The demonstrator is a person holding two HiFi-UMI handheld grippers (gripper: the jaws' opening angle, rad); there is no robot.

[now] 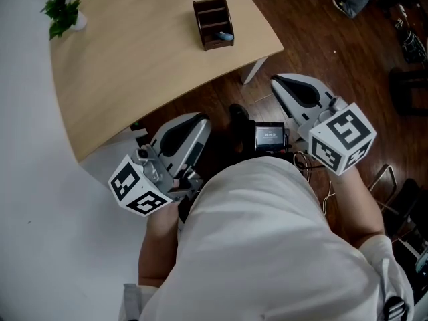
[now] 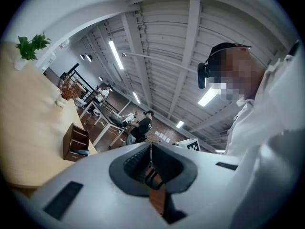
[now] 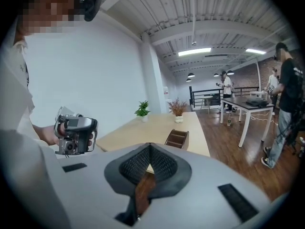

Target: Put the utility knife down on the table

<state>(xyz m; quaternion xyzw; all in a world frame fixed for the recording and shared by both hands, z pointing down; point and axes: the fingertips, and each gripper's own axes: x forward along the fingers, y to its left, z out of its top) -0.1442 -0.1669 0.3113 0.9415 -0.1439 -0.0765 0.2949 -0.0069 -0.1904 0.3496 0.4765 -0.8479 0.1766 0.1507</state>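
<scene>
A brown wooden organizer (image 1: 214,23) stands on the light wooden table (image 1: 134,59), far from both grippers. A blue item (image 1: 226,37) rests in its front compartment; I cannot tell whether it is the utility knife. My left gripper (image 1: 200,120) hangs below the table's near edge, shut with nothing between its jaws, as the left gripper view (image 2: 151,146) confirms. My right gripper (image 1: 275,79) is over the wooden floor beside the table's corner, also shut and empty (image 3: 150,146). The organizer (image 3: 177,139) shows beyond its jaws.
A small potted plant (image 1: 63,11) sits at the table's far left corner, and a vase of dried stems (image 3: 177,109) stands further back. A white table leg (image 1: 254,69) and a small screen (image 1: 269,136) are near my body. People stand around a dark table (image 3: 252,101) to the right.
</scene>
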